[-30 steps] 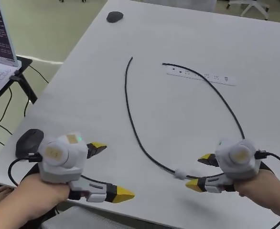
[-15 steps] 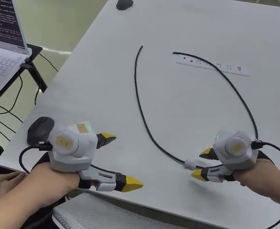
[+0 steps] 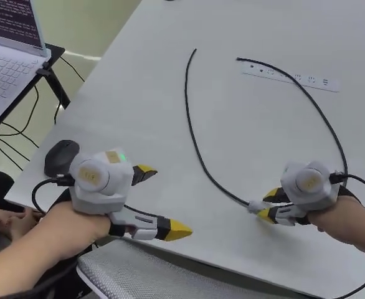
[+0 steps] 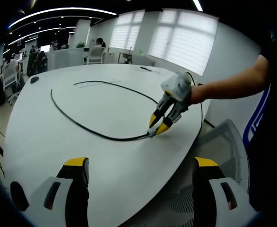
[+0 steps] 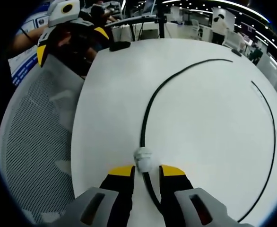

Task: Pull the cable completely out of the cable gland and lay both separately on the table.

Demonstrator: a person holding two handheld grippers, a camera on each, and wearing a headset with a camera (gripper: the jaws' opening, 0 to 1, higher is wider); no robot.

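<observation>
Two grippers work the near edge of the white table (image 3: pixel 139 93). The left gripper (image 3: pixel 164 200) hovers past the edge, over the grey mesh chair (image 3: pixel 139 277). Its jaws are spread wide with nothing between them, and it is well apart from the work.

The right gripper (image 5: pixel 146 171) sits low on the table. Its jaws are drawn narrow and straddle the black cable (image 5: pixel 150 104) just behind the white cable gland (image 5: pixel 143 158). It is not clamped (the right gripper view shows a strip of table between the cable and one jaw). On the other jaw's side I cannot tell whether there is contact.

The gland lies on the table near the front edge, just ahead of the right jaw tips, and is threaded on the cable.

The cable lies flat in one long loop:
- One leg leaves the gland and curves away across the table to a free end.
- The other leg passes back between the right jaws and arcs round toward the white power strip (image 3: pixel 291 78), ending near the strip's left end.

A black mouse (image 3: pixel 61 157) sits at the table's left corner, just behind the left gripper. An open laptop (image 3: pixel 8 56) stands off the table to the left.
</observation>
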